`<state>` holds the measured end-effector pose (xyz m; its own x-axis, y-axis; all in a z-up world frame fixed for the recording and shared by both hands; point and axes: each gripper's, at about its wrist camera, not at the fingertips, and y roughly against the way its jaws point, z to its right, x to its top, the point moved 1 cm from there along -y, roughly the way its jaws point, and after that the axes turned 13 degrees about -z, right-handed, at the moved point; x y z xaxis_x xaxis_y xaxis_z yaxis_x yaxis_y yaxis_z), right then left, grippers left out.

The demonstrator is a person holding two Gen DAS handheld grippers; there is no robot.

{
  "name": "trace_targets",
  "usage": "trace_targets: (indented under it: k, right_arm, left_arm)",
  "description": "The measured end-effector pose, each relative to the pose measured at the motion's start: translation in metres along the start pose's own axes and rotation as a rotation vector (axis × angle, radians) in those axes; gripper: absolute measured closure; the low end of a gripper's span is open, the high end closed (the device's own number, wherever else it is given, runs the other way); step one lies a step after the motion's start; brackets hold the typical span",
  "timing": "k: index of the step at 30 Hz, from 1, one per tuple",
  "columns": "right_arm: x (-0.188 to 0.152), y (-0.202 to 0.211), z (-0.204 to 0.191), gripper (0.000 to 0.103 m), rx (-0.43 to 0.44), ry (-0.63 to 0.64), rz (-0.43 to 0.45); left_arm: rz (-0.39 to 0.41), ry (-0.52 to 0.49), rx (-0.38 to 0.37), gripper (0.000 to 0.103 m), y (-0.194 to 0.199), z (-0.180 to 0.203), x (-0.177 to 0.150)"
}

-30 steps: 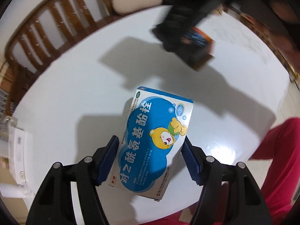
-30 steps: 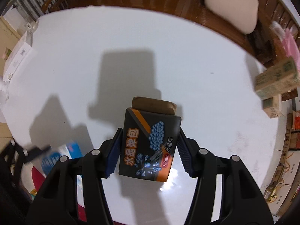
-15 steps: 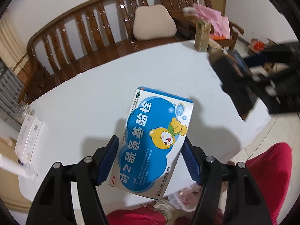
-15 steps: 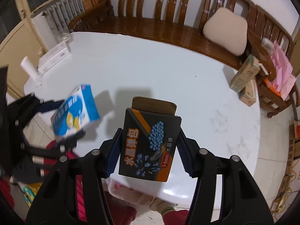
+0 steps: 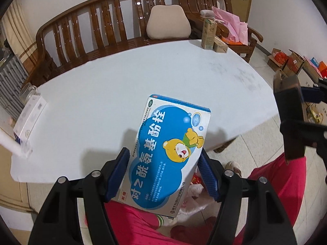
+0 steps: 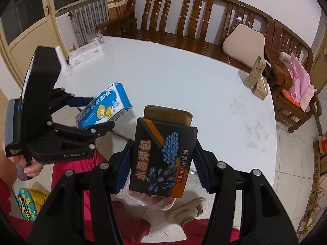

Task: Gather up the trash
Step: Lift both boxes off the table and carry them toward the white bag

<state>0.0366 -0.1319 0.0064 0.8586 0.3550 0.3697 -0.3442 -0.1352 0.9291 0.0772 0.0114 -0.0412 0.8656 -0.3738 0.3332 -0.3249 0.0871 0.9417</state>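
Observation:
My left gripper (image 5: 163,163) is shut on a blue and white medicine box (image 5: 169,151) with a cartoon bear, held in the air past the white table's (image 5: 122,85) near edge. My right gripper (image 6: 161,161) is shut on a black and orange box (image 6: 163,159) with blue pellets printed on it, also off the table. Each gripper shows in the other view: the left gripper (image 6: 106,114) with the blue box (image 6: 104,107), the right one at the right edge with the dark box (image 5: 290,118). A pale plastic bag (image 6: 151,201) lies below, partly hidden.
Two beige cartons (image 6: 257,77) stand at the table's far right edge. A white box (image 6: 85,53) and a glass jar (image 6: 94,35) sit at its left end. A wooden bench (image 5: 122,20) with a cushion (image 5: 168,21) runs behind. Red-clad legs (image 5: 282,183) and slippers (image 6: 188,210) are below.
Both grippers have lifted their boxes up and pulled back off the table toward the person. The table has receded and the floor, legs and bag have come into view.

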Motion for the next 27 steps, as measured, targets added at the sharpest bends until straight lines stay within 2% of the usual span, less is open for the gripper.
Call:
trace_targets:
  k: [5,13,22,27]
  right_arm:
    - [-0.037,0.001,-0.013,0.048,0.008,0.000,0.006]
    - [-0.075,-0.019,-0.024,0.048,-0.007,-0.023,-0.015]
    - [-0.104,-0.056,-0.026,0.048,0.003,-0.070,-0.070]
    - [-0.114,-0.079,-0.024,0.048,0.006,-0.097,-0.100]
  left_arm:
    - [-0.008,0.003,-0.012,0.038,-0.001,0.012,-0.024]
    - [-0.023,-0.001,-0.054,0.038,-0.011,0.031,-0.049]
    - [-0.102,0.023,-0.123,0.038,-0.055,0.040,-0.070]
    - [-0.175,0.038,-0.162,0.038,-0.088,0.038,-0.076]
